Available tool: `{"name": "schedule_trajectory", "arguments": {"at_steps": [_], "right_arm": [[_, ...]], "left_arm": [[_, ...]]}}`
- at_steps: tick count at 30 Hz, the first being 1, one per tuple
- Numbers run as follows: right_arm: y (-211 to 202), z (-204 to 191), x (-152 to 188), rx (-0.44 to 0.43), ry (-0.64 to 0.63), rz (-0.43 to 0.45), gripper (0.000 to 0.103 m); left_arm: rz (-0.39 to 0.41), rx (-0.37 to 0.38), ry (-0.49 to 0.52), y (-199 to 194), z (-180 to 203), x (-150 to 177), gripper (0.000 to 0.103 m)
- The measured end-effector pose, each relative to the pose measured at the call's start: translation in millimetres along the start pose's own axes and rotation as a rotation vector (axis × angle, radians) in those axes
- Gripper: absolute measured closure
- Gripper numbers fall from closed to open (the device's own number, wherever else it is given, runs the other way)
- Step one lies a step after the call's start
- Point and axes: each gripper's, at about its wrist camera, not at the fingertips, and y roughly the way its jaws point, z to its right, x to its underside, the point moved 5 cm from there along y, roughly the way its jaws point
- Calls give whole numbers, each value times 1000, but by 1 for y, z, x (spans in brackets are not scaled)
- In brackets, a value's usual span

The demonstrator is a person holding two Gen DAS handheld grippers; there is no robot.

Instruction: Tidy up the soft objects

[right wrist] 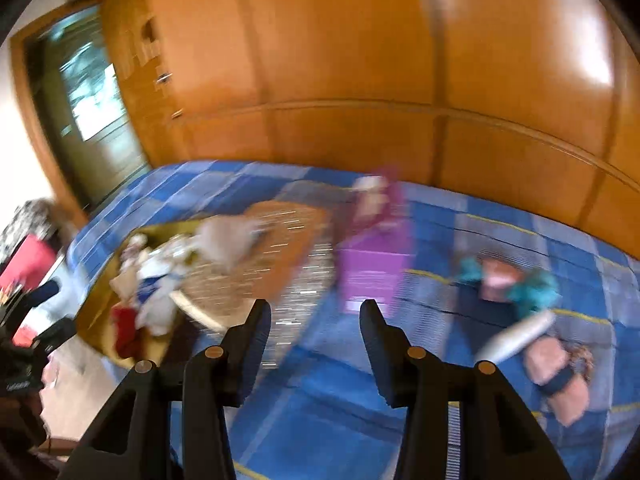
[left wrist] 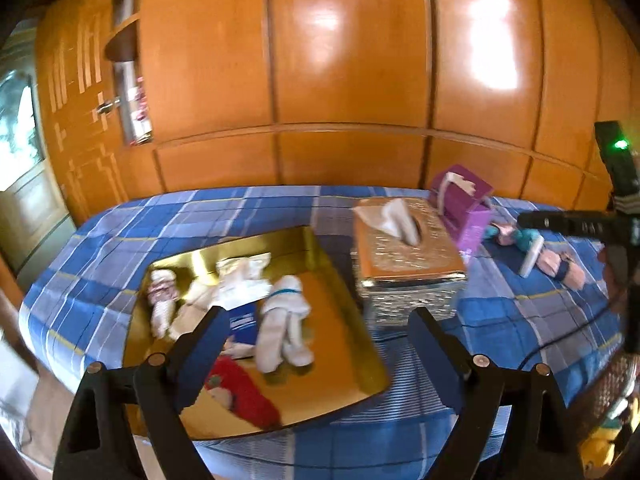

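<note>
A gold tray (left wrist: pixel 320 264) lies on the blue checked bed and holds rolled white socks (left wrist: pixel 282 316), a red sock (left wrist: pixel 244 392), a blue-and-white sock and small white pieces. My left gripper (left wrist: pixel 316 320) is open and empty, hovering over the tray's near side. More rolled socks, pink and teal (right wrist: pixel 508 276) and pink with a dark band (right wrist: pixel 560 376), lie on the bed at the right with a white roll (right wrist: pixel 516 336). My right gripper (right wrist: pixel 316 312) is open and empty above the bed; its view is blurred. The tray shows there too (right wrist: pixel 96 320).
An ornate tissue box (left wrist: pixel 408 256) stands right of the tray, a purple box (left wrist: pixel 464 204) behind it. The blue checked bedcover (left wrist: pixel 160 216) spans the scene. An orange wooden wardrobe (left wrist: pixel 344 60) backs the bed. A door is at the left.
</note>
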Motion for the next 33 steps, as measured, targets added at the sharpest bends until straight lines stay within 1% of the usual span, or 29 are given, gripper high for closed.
{"name": "schedule_trajectory", "arguments": {"at_steps": [2, 4, 9, 11, 13, 14, 16, 18, 24, 26, 29, 32, 33], "right_arm": [[-5, 31, 1, 59, 59, 25, 57], [-9, 69, 3, 150, 131, 55, 57], [-16, 153, 17, 344, 292, 114, 56], [-18, 187, 26, 410, 376, 128, 56], [-20, 215, 38, 446, 468, 142, 56], [-23, 230, 44, 463, 538, 141, 56], [-32, 246, 51, 468, 627, 172, 56], [-45, 259, 59, 500, 694, 209, 56], [-65, 286, 81, 452, 877, 272, 56], [-64, 291, 87, 450, 924, 261, 56], [-59, 297, 96, 392, 1005, 239, 55], [-55, 299, 100, 365, 1032, 228, 56], [-55, 298, 100, 362, 1030, 225, 55]], "left_arm": [[-4, 14, 33, 2, 13, -2, 12], [-8, 34, 71, 5, 28, -5, 12], [-15, 74, 144, 12, 59, -12, 12], [-14, 89, 172, 15, 71, -16, 12], [-14, 108, 201, 17, 86, -19, 12], [-18, 125, 219, 19, 96, -21, 12], [-23, 144, 241, 22, 109, -23, 12], [-31, 177, 258, 26, 125, -25, 12], [-87, 271, 319, 42, 171, -24, 12], [-105, 290, 322, 48, 181, -25, 12], [-125, 322, 346, 61, 202, -27, 12], [-152, 346, 362, 75, 220, -32, 16], [-154, 349, 370, 78, 225, -33, 18]]}}
